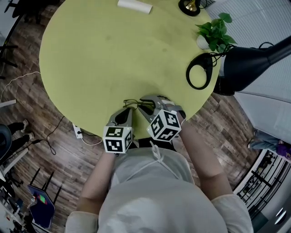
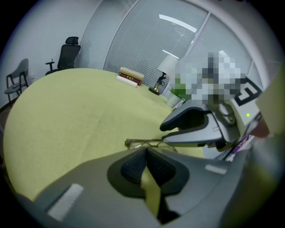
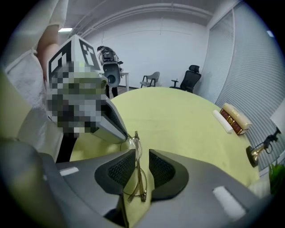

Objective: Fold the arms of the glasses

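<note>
The round yellow-green desk (image 1: 113, 54) lies wide and open ahead of the fingers. Well apart from them, beyond the right side, a black lamp (image 1: 248, 59) leans over the desk edge, with a black ring (image 1: 199, 73) flat beside it. Near the ring a white pot (image 1: 203, 42) holds a small green plant (image 1: 216, 32). At the far edge are a white roll (image 1: 135, 6) and a brass ornament (image 1: 190, 5).

Both hands keep their tools close together at the near edge, slanting down. The left gripper (image 2: 145, 150) has its fingers (image 2: 131, 167) pressed together on one end of the glasses (image 3: 139, 178). The right gripper (image 3: 141, 153) has its fingers (image 3: 120, 171) spread, and the glasses run lengthwise between them without touching the pads (on the desk or just above it, I cannot tell).
</note>
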`<action>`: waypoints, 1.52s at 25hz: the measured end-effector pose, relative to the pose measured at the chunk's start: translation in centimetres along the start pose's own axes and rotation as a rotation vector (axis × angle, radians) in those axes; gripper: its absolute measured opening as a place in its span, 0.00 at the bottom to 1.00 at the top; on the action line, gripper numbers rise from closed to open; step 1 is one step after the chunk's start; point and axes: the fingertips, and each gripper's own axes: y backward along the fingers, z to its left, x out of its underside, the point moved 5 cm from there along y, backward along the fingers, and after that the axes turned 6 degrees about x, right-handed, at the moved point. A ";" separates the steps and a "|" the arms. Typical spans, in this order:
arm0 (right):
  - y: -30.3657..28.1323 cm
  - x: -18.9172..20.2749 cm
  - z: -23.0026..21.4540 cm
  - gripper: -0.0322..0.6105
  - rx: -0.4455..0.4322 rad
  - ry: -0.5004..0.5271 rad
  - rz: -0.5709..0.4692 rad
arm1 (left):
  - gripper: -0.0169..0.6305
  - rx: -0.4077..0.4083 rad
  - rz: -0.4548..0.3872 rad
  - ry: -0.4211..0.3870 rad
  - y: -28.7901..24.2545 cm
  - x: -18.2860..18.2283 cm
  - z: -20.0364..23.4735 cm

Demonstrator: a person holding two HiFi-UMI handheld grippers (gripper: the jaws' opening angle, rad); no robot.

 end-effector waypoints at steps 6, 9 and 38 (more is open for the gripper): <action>5.1 -2.1 -1.7 0.14 0.159 -0.222 -0.162 | 0.04 0.028 -0.140 -0.112 3.9 -4.9 -2.0; 8.0 -3.3 -2.9 0.09 0.291 -0.323 -0.249 | 0.04 0.041 -0.252 -0.242 6.5 -8.7 -3.4; 24.3 -8.1 -1.7 0.05 0.799 -0.645 -0.560 | 0.04 0.131 -0.563 -0.544 18.6 -18.2 -13.1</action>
